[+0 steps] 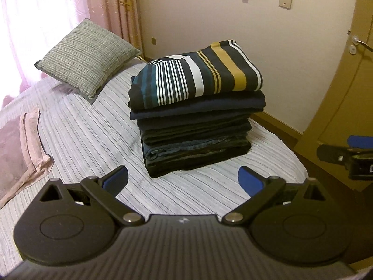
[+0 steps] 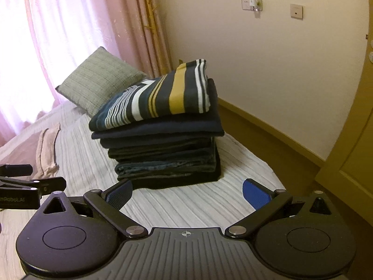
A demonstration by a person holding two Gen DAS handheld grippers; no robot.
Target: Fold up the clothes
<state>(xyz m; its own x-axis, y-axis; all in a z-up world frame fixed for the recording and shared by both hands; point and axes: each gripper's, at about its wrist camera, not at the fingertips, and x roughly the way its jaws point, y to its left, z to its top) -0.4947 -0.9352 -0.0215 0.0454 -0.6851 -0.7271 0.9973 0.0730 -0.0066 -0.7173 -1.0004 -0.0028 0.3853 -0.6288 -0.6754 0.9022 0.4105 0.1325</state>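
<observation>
A stack of several folded dark clothes (image 1: 195, 137) stands on the striped bed (image 1: 88, 135), topped by a folded garment with navy, white and mustard stripes (image 1: 198, 77). My left gripper (image 1: 183, 182) is open and empty, just short of the stack's near edge. My right gripper (image 2: 187, 193) is open and empty, also just in front of the stack (image 2: 167, 158), with the striped garment (image 2: 160, 100) on top. Each gripper shows at the edge of the other's view: the right one (image 1: 345, 156), the left one (image 2: 28, 186).
A grey woven pillow (image 1: 88, 58) lies at the bed's head by the pink curtains (image 1: 35, 23). A pink pillowcase (image 1: 25, 144) lies at the left edge of the bed. A cream wall (image 1: 256, 23) and a wooden door (image 1: 345, 81) stand to the right.
</observation>
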